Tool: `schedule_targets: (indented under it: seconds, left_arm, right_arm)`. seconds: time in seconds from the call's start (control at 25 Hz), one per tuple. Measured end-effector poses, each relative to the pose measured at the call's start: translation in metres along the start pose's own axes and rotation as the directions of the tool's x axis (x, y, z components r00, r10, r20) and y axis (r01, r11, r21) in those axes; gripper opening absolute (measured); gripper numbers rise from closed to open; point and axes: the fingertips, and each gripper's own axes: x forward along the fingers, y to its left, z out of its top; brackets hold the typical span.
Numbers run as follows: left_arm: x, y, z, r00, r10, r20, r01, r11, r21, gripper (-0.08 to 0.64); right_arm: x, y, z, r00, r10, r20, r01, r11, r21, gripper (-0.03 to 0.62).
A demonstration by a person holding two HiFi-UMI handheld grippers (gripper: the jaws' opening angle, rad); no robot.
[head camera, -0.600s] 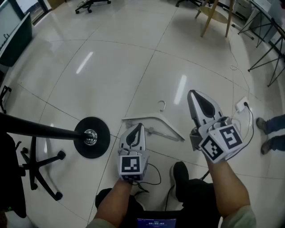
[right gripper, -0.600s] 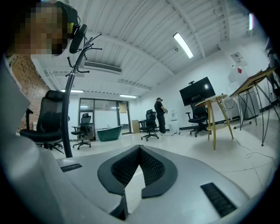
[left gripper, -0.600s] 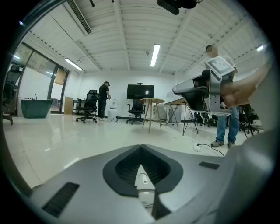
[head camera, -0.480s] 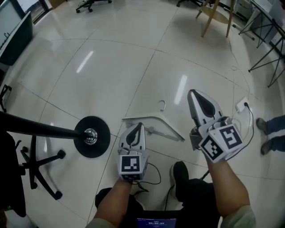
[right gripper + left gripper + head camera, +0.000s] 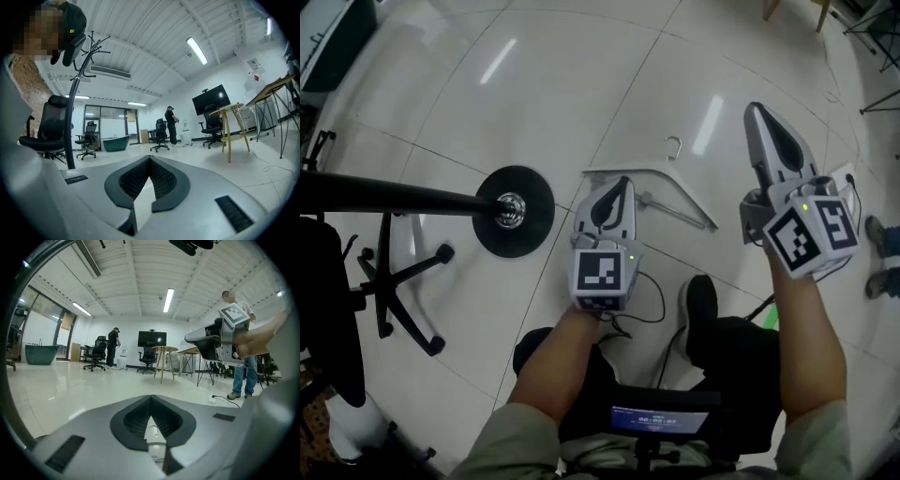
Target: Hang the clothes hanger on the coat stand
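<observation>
A white clothes hanger (image 5: 654, 182) lies flat on the tiled floor, its metal hook (image 5: 674, 147) pointing away from me. The coat stand's round black base (image 5: 515, 210) stands left of it, and its dark pole (image 5: 384, 195) runs off to the left edge. In the right gripper view the coat stand (image 5: 71, 117) rises at left, with hooks at the top. My left gripper (image 5: 624, 181) hovers over the hanger's left arm, jaws shut on nothing. To the hanger's right and held higher is my right gripper (image 5: 756, 108), also shut and empty. It shows in the left gripper view as well, the right gripper (image 5: 213, 339) at upper right.
A black office chair (image 5: 389, 281) stands at the left by the stand. Another person's shoes (image 5: 886, 239) show at the right edge. A wooden stool (image 5: 162, 363), desks and chairs stand farther off, and a person (image 5: 114, 347) stands at the back of the room.
The head view has tilted down, so the hanger, stand base and both grippers sit higher in frame. Both grippers stay shut and keep their places relative to the hanger.
</observation>
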Motion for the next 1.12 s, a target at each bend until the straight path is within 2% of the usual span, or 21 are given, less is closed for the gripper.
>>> schedule_targets:
  seconds: [0.2,0.44,0.84,1.0,1.12]
  left_arm:
    - [0.006,0.004,0.008,1.0,0.007,0.021,-0.007,1.0,0.007,0.015]
    - [0.008,-0.002,0.014,1.0,0.002,0.03,-0.003,0.999,0.033,0.015]
    - [0.008,-0.004,0.037,0.996,0.023,0.085,-0.023,1.0,0.0,0.015]
    - [0.011,0.0,0.045,0.994,0.049,0.093,-0.052,0.998,0.024,0.015]
    - [0.02,-0.006,0.038,0.994,0.064,0.092,-0.067,0.997,0.03,0.015]
  right_arm:
    - [0.01,0.012,-0.006,0.999,0.043,-0.023,-0.044,0.999,-0.024,0.008]
    - [0.013,0.01,-0.007,0.998,0.046,-0.035,-0.047,0.998,-0.03,0.008]
    - [0.011,0.008,-0.004,0.997,0.062,-0.049,-0.064,0.997,-0.034,0.008]
    - [0.012,0.007,-0.011,0.994,0.075,-0.075,-0.081,0.993,-0.086,0.008]
    - [0.009,0.002,-0.034,0.99,0.078,-0.119,-0.093,0.988,-0.121,0.008]
